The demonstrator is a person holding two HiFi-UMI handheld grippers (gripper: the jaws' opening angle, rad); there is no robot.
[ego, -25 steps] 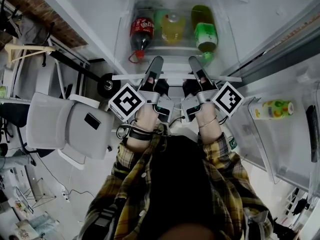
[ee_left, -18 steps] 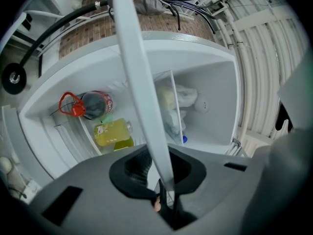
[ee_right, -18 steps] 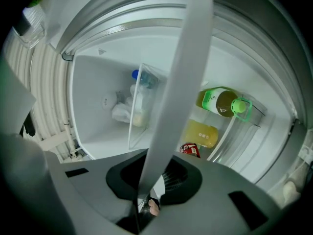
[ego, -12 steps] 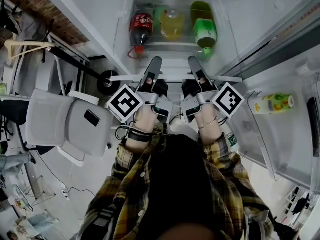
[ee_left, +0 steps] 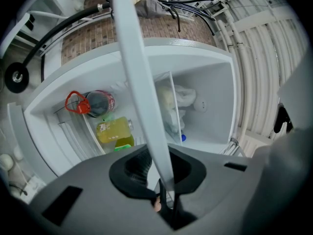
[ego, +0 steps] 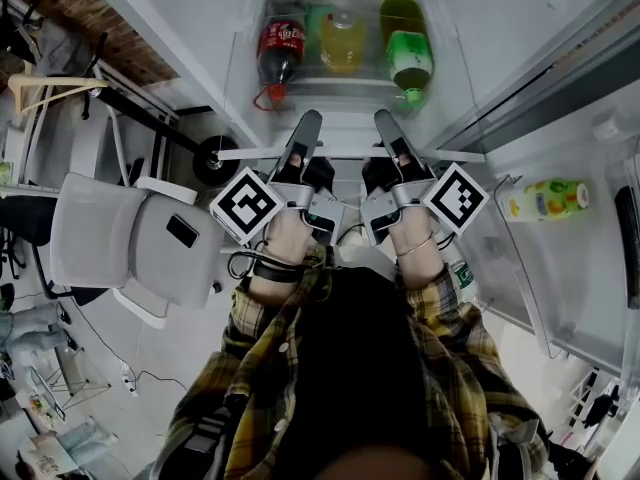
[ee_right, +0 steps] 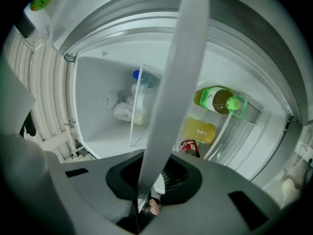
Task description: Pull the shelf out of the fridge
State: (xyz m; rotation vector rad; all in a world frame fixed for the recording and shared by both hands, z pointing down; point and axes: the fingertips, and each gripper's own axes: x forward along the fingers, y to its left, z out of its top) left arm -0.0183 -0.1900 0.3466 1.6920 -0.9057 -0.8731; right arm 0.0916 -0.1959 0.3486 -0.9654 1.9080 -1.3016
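The shelf shows as a glass panel with a white front rim (ego: 250, 153) across the open fridge. My left gripper (ego: 308, 118) and right gripper (ego: 385, 118) lie side by side on that rim, each shut on it. In the left gripper view the white rim (ee_left: 132, 58) runs up the picture from between the jaws of the left gripper (ee_left: 164, 180). The right gripper view has the rim (ee_right: 181, 72) clamped the same way in the right gripper (ee_right: 146, 190). The pads themselves are hidden behind the rim.
Below the shelf lie a cola bottle (ego: 280, 48), a yellow bottle (ego: 343, 43) and a green bottle (ego: 408, 53). The open door's bin at the right holds a yellow-green bottle (ego: 545, 200). A white office chair (ego: 140, 248) stands at the left.
Both grippers keep the same grip on the rim in the same place. The bottles sit slightly higher in the picture than before.
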